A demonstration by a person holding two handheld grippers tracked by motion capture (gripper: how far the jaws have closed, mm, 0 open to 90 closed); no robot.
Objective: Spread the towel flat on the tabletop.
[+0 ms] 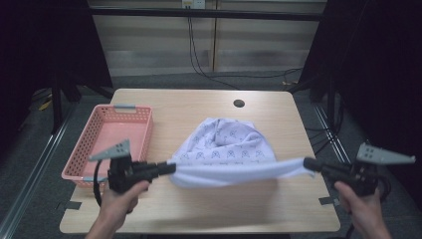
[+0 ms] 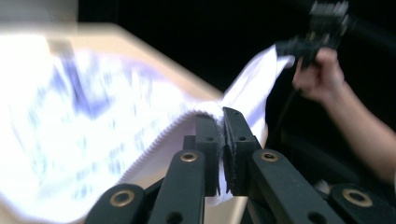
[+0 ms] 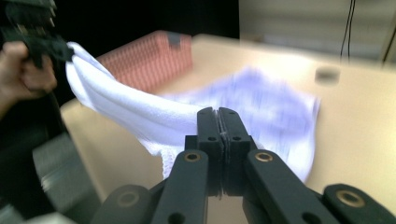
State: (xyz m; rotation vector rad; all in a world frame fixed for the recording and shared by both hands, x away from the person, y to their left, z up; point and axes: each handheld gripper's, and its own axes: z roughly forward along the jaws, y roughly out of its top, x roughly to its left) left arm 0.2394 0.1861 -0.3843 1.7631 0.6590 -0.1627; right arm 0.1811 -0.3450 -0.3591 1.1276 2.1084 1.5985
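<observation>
A white towel with a small blue print [image 1: 224, 147] lies bunched on the wooden table [image 1: 199, 107], its near edge stretched taut between both grippers. My left gripper [image 1: 169, 168] is shut on the towel's left corner, next to the pink basket. My right gripper [image 1: 308, 164] is shut on the right corner, over the table's right edge. In the left gripper view the towel's hem [image 2: 187, 119] is pinched between the jaws, with the other gripper [image 2: 303, 44] farther off. In the right gripper view the towel [image 3: 154, 116] runs from the jaws to the other gripper [image 3: 60, 49].
A pink plastic basket [image 1: 94, 142] stands at the table's left side, with nothing in it. A round cable hole [image 1: 239, 103] is near the far edge. Cables hang by the back wall. Dark floor surrounds the table.
</observation>
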